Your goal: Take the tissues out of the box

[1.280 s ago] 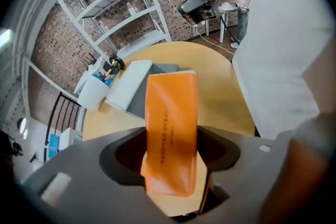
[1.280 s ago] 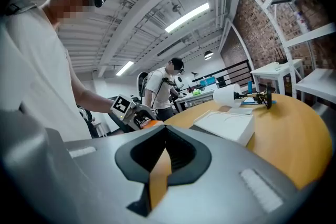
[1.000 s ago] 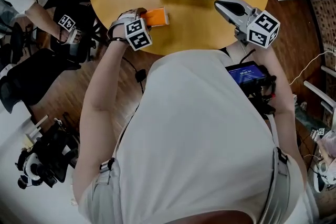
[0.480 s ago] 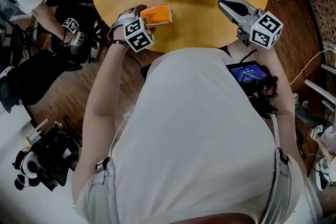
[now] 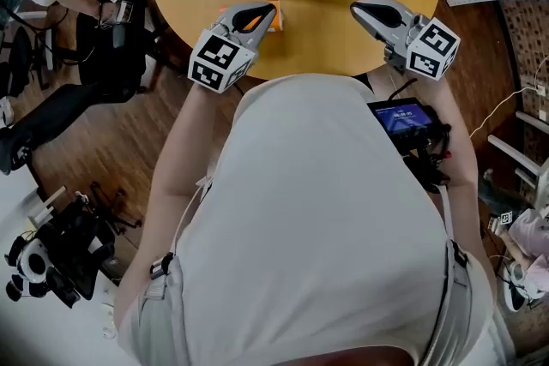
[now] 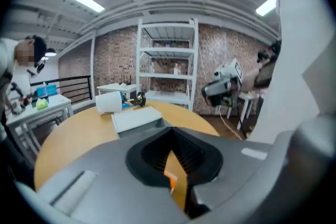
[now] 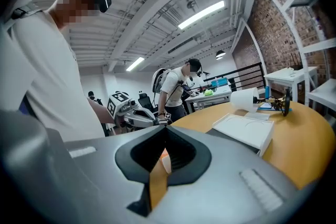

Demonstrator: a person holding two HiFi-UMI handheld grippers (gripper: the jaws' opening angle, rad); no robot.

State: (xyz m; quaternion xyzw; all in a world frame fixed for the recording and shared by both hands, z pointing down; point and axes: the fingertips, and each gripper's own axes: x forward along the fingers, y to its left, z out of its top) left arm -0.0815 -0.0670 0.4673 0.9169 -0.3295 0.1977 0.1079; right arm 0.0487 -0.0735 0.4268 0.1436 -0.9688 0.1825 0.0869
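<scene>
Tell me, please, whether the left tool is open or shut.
Shut. In the left gripper view the black jaws of the left tool meet at the tips, gripping nothing; the small orange cardboard box shows beyond.

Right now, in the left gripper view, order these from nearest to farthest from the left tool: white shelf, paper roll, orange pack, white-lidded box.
1. Orange pack: closest, straight ahead and low.
2. White-lidded box: mid-table, slightly left.
3. Paper roll: far side of the table, left.
4. White shelf: behind the table.
</scene>
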